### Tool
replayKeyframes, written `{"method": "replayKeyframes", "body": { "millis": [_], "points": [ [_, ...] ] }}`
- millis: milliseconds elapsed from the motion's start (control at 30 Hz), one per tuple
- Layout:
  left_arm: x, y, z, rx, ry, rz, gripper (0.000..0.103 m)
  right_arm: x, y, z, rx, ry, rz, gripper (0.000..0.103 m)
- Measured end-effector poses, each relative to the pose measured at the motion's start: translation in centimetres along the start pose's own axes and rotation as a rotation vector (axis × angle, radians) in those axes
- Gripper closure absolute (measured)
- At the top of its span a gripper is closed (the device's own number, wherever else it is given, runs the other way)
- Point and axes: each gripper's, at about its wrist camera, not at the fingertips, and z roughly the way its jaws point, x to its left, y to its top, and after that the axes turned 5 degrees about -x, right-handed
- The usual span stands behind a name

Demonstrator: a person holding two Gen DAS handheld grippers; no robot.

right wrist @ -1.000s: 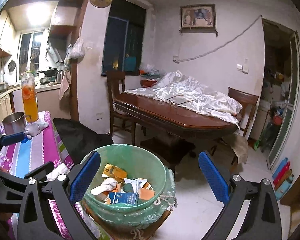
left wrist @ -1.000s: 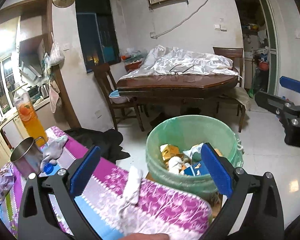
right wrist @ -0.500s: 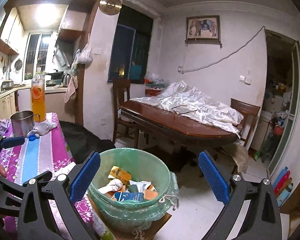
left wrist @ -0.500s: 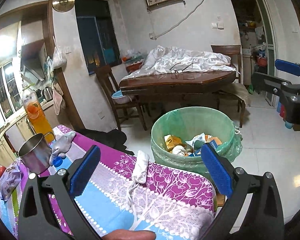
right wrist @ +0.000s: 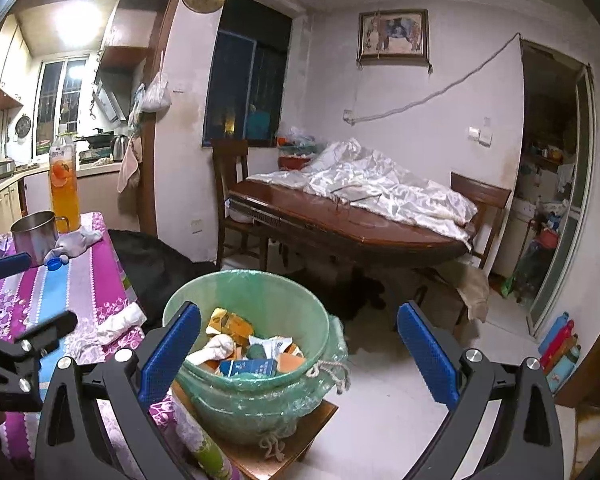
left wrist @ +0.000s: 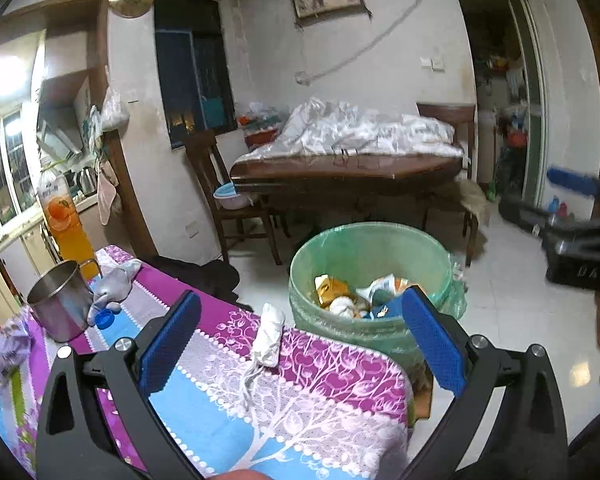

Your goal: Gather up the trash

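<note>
Both tools are wide apart here, nothing between the blue pads on either side. The left hand-held gripper (left wrist: 300, 344) hangs spread over the near end of the surface (left wrist: 228, 412), which wears a purple, blue and white flowered cloth. Right between its fingers lies the task's thing: a crumpled white tissue (left wrist: 270, 334) with a loose string trailing toward the camera, resting on the cloth close to the edge that faces the bin. From the right wrist view that same tissue (right wrist: 118, 322) sits at the cloth's corner, just beside the bin's rim.

The right hand-held gripper (right wrist: 298, 346) is empty too, fingers splayed, poised above the green-lined trash bin (right wrist: 316, 320). The bin stands on a low wooden board on the floor, touching or nearly touching the surface's edge. Inside it: orange and yellow wrappers, a white wad, a blue carton, scraps of paper. In the left wrist view the bin (left wrist: 300, 264) shows past the cloth, and the right tool appears blurred at the far right edge.

Farther back on the surface, a steel mug (left wrist: 58, 300), a grey cloth (left wrist: 114, 282) touching it, a blue bottle cap (left wrist: 104, 317) just beside them, and a tall bottle of orange drink (left wrist: 62, 220) behind. A dining table (right wrist: 340, 220) draped in white fabric fills the background.
</note>
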Motion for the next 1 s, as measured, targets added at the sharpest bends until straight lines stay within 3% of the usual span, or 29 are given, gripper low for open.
{"method": "replayKeyframes", "body": {
  "millis": [533, 833, 1000],
  "points": [
    [-0.9, -0.6, 0.1, -0.011, -0.014, 0.027, 0.008, -0.1, -0.3, 0.5, 0.004, -0.011, -0.001, 0.005],
    [-1.0, -0.9, 0.6, 0.011, -0.005, 0.036, 0.008, 0.0, -0.2, 0.9, 0.002, -0.025, -0.008, 0.005],
    [-1.4, -1.0, 1.4, 0.064, 0.000, 0.049, 0.008, -0.1, -0.3, 1.1, 0.014, -0.035, -0.009, 0.005]
  ]
}}
